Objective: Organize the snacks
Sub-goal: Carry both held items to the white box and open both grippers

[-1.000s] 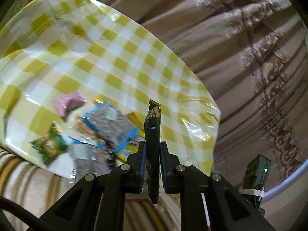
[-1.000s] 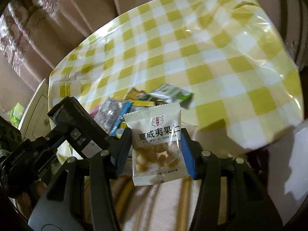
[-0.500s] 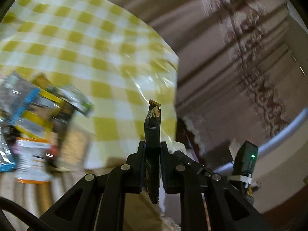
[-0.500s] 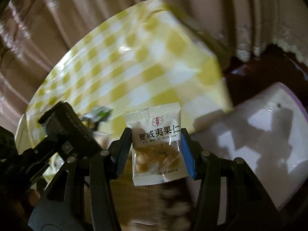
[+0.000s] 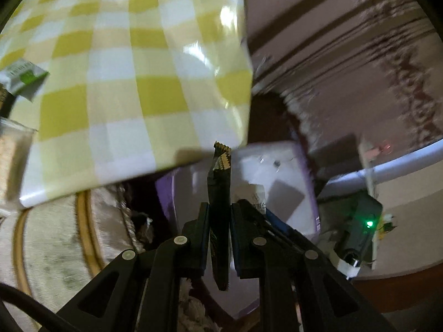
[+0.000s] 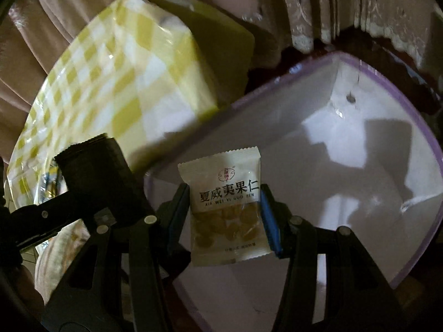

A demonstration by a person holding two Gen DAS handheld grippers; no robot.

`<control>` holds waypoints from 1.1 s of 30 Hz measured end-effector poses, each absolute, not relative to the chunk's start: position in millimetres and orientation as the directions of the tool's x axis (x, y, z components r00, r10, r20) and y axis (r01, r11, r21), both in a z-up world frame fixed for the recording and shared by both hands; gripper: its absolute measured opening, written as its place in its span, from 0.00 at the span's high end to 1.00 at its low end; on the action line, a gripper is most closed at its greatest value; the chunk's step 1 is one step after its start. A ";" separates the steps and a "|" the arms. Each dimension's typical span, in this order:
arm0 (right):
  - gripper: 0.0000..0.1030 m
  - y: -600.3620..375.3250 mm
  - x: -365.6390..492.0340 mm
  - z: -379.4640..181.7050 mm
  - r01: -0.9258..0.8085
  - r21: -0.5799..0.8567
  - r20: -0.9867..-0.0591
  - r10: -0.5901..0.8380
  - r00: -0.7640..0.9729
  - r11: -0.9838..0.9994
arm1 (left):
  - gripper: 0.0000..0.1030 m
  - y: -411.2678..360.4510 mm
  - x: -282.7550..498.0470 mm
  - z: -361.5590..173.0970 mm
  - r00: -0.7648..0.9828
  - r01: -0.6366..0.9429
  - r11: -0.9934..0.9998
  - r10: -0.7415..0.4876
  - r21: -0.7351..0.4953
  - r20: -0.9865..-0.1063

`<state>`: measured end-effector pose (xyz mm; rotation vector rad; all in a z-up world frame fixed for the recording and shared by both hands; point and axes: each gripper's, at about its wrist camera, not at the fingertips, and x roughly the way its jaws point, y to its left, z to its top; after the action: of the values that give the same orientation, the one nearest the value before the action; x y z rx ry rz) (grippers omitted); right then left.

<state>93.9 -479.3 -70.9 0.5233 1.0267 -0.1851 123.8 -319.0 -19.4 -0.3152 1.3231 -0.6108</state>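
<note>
Green-and-white packet: cut off by the left edge of the left wrist view, print too blurred to read. Dark wrapper: seen edge-on, face hidden, lower part covered by the left gripper. White bin: near wall hidden behind the right gripper. Nut packet: small bottom print illegible. Curtain: pattern motion-blurred.

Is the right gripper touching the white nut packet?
Touching. The right wrist view shows the right gripper with both jaws pressed against the white nut packet.
</note>
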 end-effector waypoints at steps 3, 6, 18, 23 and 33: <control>0.48 -481.4 93.3 -84.8 0.391 0.332 -0.862 0.108 0.496 0.859 | 0.85 -326.4 121.7 -32.1 0.073 0.229 0.824 -0.546 -0.518 -0.835; 0.48 -482.6 93.7 -93.1 0.395 0.334 -0.866 0.114 0.487 0.856 | 0.83 -328.2 122.2 -39.1 0.056 0.213 0.843 -0.515 -0.493 -0.855; 0.48 -483.1 97.7 -103.4 0.399 0.308 -0.878 0.097 0.468 0.864 | 0.57 -308.6 129.2 -32.5 0.091 0.164 0.843 -0.529 -0.512 -0.843; 0.47 -494.2 95.2 -99.8 0.459 0.251 -0.891 0.018 0.454 0.852 | 0.56 -303.8 131.1 -30.5 0.108 0.143 0.837 -0.543 -0.528 -0.833; 0.46 -508.1 88.1 -99.5 0.499 0.230 -0.898 -0.015 0.439 0.835 | 0.52 -295.6 127.4 -23.4 0.147 0.134 0.830 -0.557 -0.542 -0.817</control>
<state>88.1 -508.1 -99.5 0.5111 1.0784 -0.3371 127.4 -295.6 -23.4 -0.3814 1.3387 -0.5150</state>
